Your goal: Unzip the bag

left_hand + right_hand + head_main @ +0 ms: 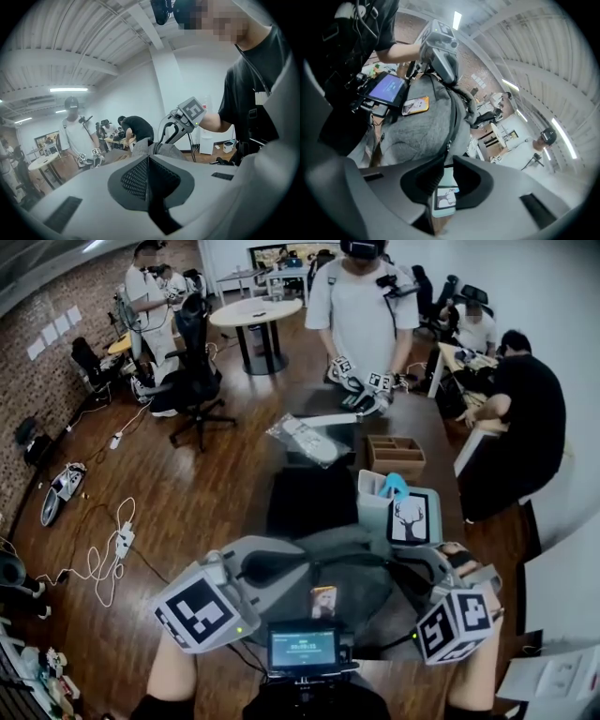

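**A:** Quick one, where's the grey fabric bag [347,563] sitting at this moment?

**B:** It's lying on the desk [436,484] right in front of the person, and it's sitting between the two tools. In the head view the left tool [149,157] is hanging at the bag's left side. The right tool [448,160] is hanging at its right side, close to the near corner.

**A:** Is the left one gripping anything?

**B:** Its jaws are sitting fully together. Grey fabric is bunching up just past the tips, but I'm not seeing whether any of it is getting pinched.

**A:** And the right?

**B:** Its jaws are standing a little apart and they aren't pressing on anything. The zipper [451,117] is running down the bag straight toward the gap, and its lower end is coming in just beside the tip of one pad. Through the gap I'm seeing the pale blue box with the deer picture [410,518], which is standing on the desk just behind the bag's right end.

**A:** Is the zip looking open?

**B:** Nope, the stretch showing in the right gripper view is looking zipped up. There's also a small orange-edged card [323,601] lying on top of the bag, toward the person.
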